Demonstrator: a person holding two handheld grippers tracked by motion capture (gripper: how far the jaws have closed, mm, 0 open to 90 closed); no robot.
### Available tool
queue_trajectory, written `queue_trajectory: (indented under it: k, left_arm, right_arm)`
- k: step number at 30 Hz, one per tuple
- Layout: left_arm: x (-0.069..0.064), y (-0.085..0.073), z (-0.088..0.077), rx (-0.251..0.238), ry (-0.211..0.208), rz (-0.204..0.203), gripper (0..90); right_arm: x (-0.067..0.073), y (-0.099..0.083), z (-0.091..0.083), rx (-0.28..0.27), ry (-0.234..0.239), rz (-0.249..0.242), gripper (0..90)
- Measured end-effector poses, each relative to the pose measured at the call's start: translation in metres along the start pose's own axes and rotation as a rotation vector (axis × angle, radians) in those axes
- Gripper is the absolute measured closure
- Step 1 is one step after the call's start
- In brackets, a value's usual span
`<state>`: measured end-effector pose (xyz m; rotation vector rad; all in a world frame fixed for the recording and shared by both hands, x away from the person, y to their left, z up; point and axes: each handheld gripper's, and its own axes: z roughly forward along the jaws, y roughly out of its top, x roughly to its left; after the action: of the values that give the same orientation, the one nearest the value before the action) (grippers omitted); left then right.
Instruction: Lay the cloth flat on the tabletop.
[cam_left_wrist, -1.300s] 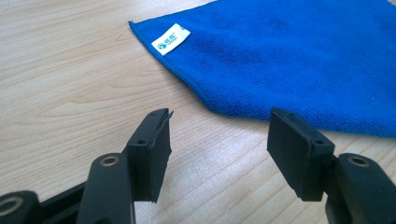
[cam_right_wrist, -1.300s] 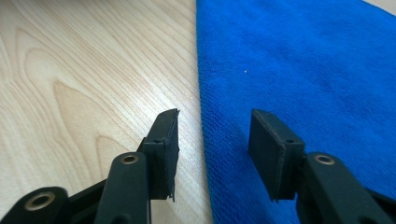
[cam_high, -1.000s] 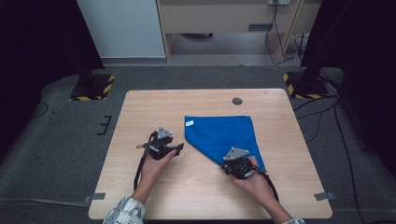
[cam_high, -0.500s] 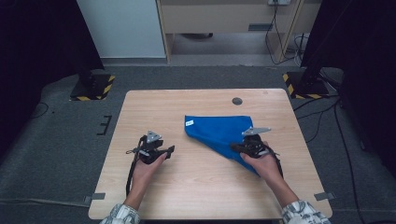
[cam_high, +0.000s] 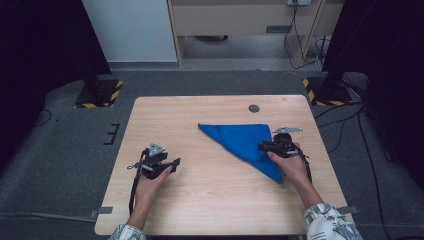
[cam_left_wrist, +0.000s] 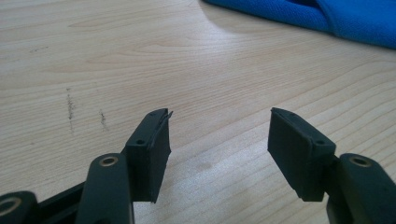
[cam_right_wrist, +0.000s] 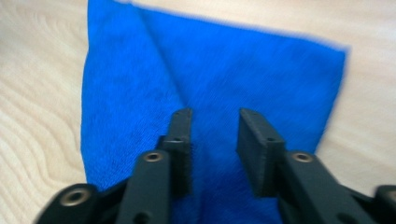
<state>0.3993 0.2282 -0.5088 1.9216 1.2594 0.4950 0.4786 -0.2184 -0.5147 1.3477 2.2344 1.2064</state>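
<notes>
Two grippers work over a wooden table (cam_high: 210, 200) that bears one blue cloth (cam_high: 240, 140). From above, the cloth lies folded into a triangle on the right half of the table: its far edge runs left to right, and it narrows to a point at the near right, beside the right hand. A small dark disc (cam_high: 254, 108) is set in the tabletop beyond the cloth, near the far edge. The right gripper (cam_high: 267, 146) sits at the cloth's right edge, pointing left across it. In the right gripper view the jaws hang over the blue fabric with a narrow gap between them; they have just been opening, and nothing is pinched between the pads, so the cloth is released. A fold line in the cloth runs away from the jaws toward its far corner. The left gripper (cam_high: 172, 162) is at the near left of the table, well apart from the cloth, pointing right. In the left gripper view (cam_left_wrist: 217, 135) its jaws stand apart over bare wood, gripping nothing, with the cloth's edge (cam_left_wrist: 299, 16) at the far side.
</notes>
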Motion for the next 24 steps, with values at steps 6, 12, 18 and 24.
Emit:
queue_trajectory:
  k: [6,12,18,24]
  left_arm:
    - [-0.001,0.000,0.001,0.005,0.002,0.009,38.3]
    - [-0.003,0.001,0.000,0.004,0.000,0.017,38.2]
    - [-0.004,0.001,0.001,0.003,-0.001,0.017,37.3]
    - [-0.005,0.001,0.002,0.008,-0.003,0.021,36.8]
  right_arm:
    - [0.029,0.016,-0.020,-0.074,-0.009,-0.093,69.4]
    - [0.064,0.012,0.002,-0.009,0.032,-0.179,70.4]
    - [0.078,0.002,0.019,0.030,0.019,-0.198,57.2]
    - [0.092,-0.004,0.027,0.049,-0.019,-0.289,56.0]
